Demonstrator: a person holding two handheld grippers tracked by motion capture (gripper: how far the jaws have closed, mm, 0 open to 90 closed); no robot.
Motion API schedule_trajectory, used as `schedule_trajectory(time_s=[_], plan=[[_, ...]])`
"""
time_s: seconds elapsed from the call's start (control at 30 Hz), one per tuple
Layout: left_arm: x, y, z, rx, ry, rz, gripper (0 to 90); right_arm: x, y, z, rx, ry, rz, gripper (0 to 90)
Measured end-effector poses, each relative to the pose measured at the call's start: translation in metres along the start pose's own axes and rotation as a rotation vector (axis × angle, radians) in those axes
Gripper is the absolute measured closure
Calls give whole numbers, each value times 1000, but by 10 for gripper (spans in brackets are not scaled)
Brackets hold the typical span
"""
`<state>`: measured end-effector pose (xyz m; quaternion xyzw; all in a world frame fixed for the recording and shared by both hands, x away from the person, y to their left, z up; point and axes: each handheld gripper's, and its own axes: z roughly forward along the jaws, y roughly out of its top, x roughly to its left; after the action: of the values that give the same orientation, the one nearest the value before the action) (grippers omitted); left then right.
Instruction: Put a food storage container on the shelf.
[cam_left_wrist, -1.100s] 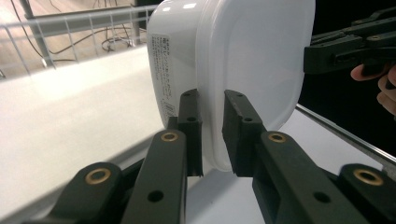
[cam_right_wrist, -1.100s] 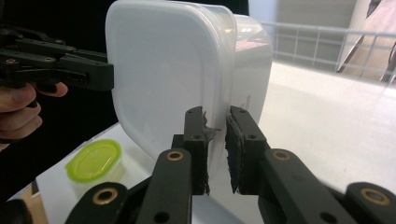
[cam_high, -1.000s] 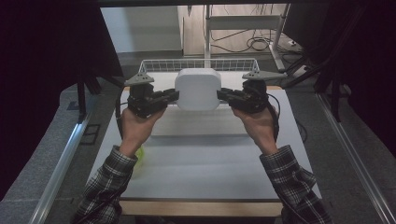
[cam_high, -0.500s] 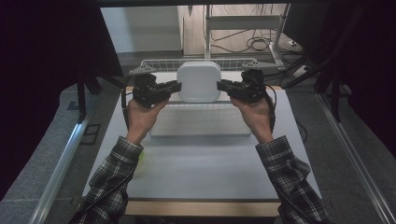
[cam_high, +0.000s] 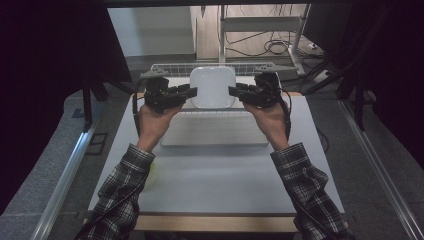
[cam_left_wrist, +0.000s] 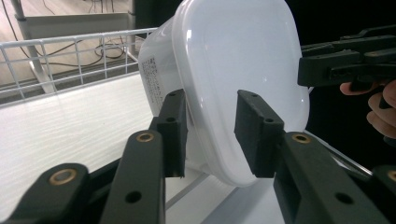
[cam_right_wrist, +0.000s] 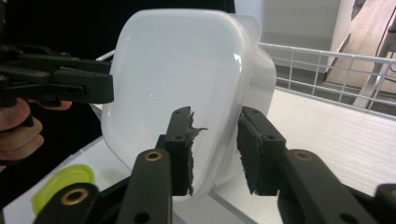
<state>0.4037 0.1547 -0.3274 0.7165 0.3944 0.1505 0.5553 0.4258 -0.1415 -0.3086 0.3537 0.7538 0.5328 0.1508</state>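
Nearest the front edge of the worktop (cam_high: 210, 190) the person's plaid sleeves come in, and just left of the left forearm a small yellow-green lid (cam_high: 151, 175) lies flat. Further in sits a low white tray (cam_high: 215, 134), square to the edges. Beyond it, at the back edge against the wire basket (cam_high: 170, 69), stands the white plastic container (cam_high: 213, 87) with its lid on.

The left gripper (cam_high: 189, 93) and the right gripper (cam_high: 236, 92) flank the container, one at each side. Both sets of jaws have just been opening; in the gripper views the container's rim runs between each pair of pads with a gap showing, so neither is pinching it now. It looks set down and let go.

I'd judge the tub light, probably empty, with thin walls that flex and a glossy, slippery skin. The firm lip under the lid, taken on opposite sides, seems the best place to grip.
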Motion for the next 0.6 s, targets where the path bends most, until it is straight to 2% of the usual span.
schedule_trajectory(time_s=[0.07,0.33,0.5,0.6], plan=[[0,0,2,3,2,4,607,0,-1,2,10,-8,-14,616],[4,1,7,7,2,-5,579,-3,-1,8,12,-13,-8,560],[6,3,12,25,27,4,515,-4,1,12,14,-21,-1,504],[9,4,14,26,25,-8,454,-6,1,13,8,-23,8,486]])
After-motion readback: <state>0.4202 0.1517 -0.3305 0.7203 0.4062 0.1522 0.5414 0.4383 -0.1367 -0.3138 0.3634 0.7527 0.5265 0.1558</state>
